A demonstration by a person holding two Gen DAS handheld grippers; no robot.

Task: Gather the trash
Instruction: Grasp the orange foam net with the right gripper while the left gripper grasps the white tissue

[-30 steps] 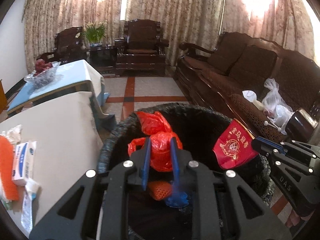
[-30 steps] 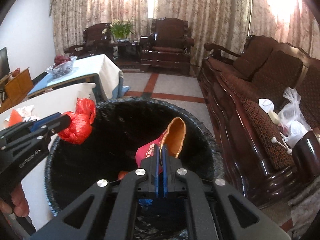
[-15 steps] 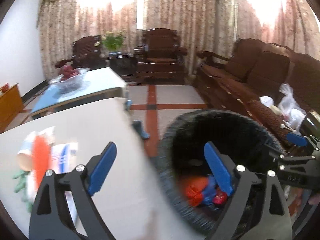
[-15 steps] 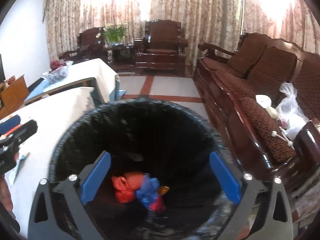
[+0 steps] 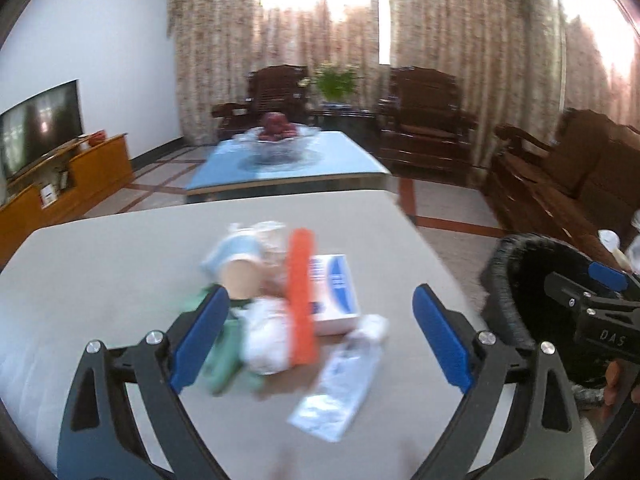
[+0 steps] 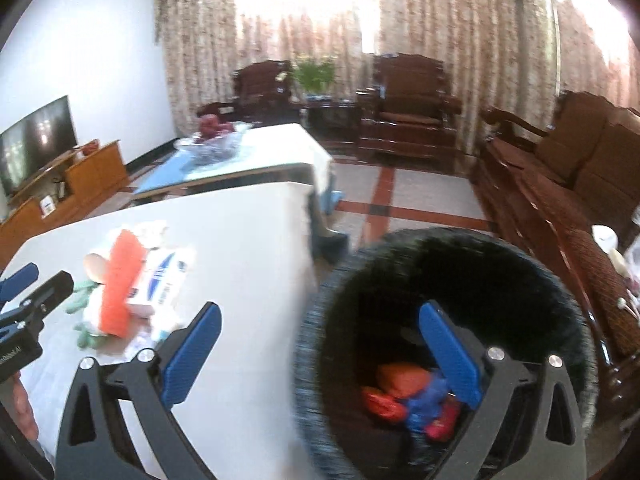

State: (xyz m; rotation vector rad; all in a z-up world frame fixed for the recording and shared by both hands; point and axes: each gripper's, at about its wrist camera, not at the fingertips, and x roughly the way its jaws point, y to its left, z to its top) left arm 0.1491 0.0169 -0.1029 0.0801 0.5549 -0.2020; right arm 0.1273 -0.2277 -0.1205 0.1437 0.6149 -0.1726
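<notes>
A heap of trash lies on the beige table (image 5: 100,264): an orange strip (image 5: 302,296), a white and blue box (image 5: 334,294), a paper cup (image 5: 240,278), crumpled white paper (image 5: 266,344), a green scrap (image 5: 224,356) and a clear wrapper (image 5: 340,390). My left gripper (image 5: 320,338) is open over the heap, holding nothing. My right gripper (image 6: 316,354) is open and empty, one finger over the table edge, the other over the black bin (image 6: 316,344). Red, orange and blue trash (image 6: 412,396) lies in the bin's bottom. The heap (image 6: 120,292) also shows in the right wrist view.
A second table (image 5: 288,168) with a glass fruit bowl (image 5: 278,146) stands behind. A dark wooden sofa (image 6: 568,200) runs along the right, close to the bin. Armchairs (image 6: 408,108) and a plant stand by the curtains. A TV (image 5: 40,124) on a wooden cabinet is at left.
Both grippers opened and dropped their red trash into the bin. Both then swung left, the left one from over the bin to over the heap on the table.
</notes>
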